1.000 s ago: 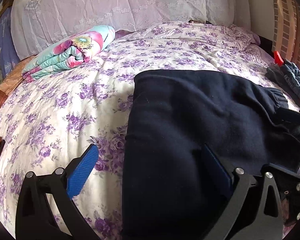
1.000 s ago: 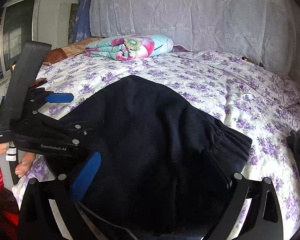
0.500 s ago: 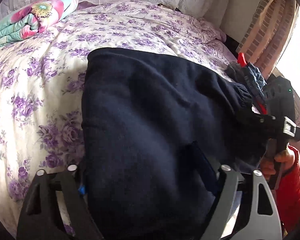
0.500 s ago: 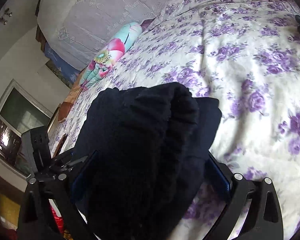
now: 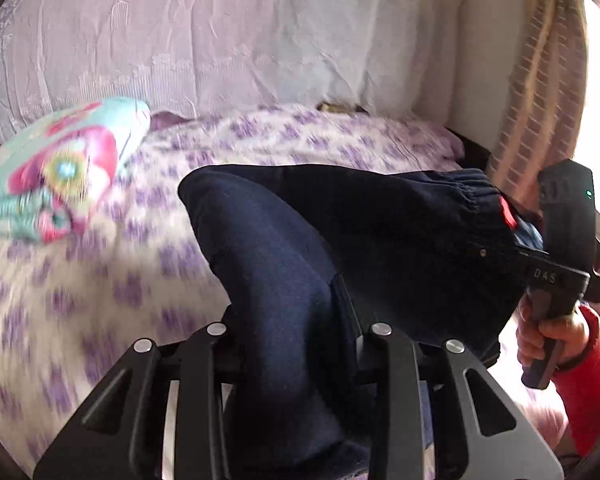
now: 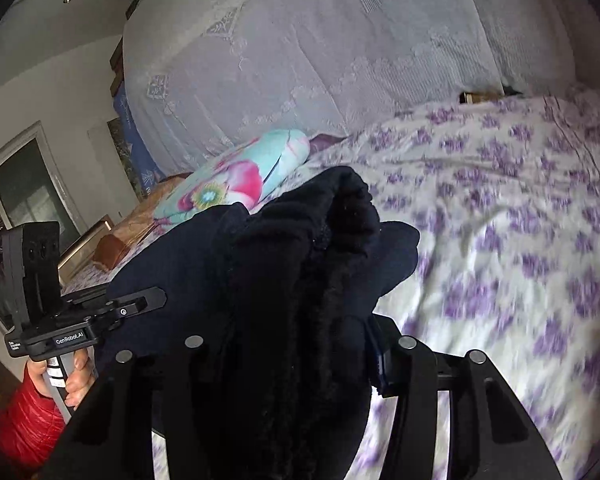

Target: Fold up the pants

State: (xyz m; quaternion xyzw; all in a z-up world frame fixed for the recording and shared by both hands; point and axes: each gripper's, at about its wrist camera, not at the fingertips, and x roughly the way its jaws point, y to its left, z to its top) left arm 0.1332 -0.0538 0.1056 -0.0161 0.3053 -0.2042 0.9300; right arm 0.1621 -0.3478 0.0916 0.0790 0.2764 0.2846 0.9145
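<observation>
The left gripper (image 5: 296,332), seen from its own wrist camera, is closing its two black fingers on a thick fold of the pants (image 5: 340,232), and the cloth is bunched tightly between them. The pants are dark navy, soft and heavy-looking, with a gathered elastic waistband (image 5: 468,188) at the upper right. They are hanging raised above the bedspread (image 5: 100,288), which is white with purple flowers and blurred. A folded floral quilt (image 5: 56,172) in teal and pink is lying at the left. At the right, a hand (image 5: 548,332) in a red sleeve is gripping the handle of the other tool.

From the right wrist camera, the right gripper (image 6: 296,344) is also closing, with a fat wad of the pants (image 6: 300,256) filling the gap between its fingers. Here the fabric is looking nearly black and fuzzy, rumpled into deep folds and lifted over the flowered bedspread (image 6: 520,240). The left tool, held by a hand (image 6: 76,376), is showing at the lower left, beside the quilt (image 6: 236,176).
</observation>
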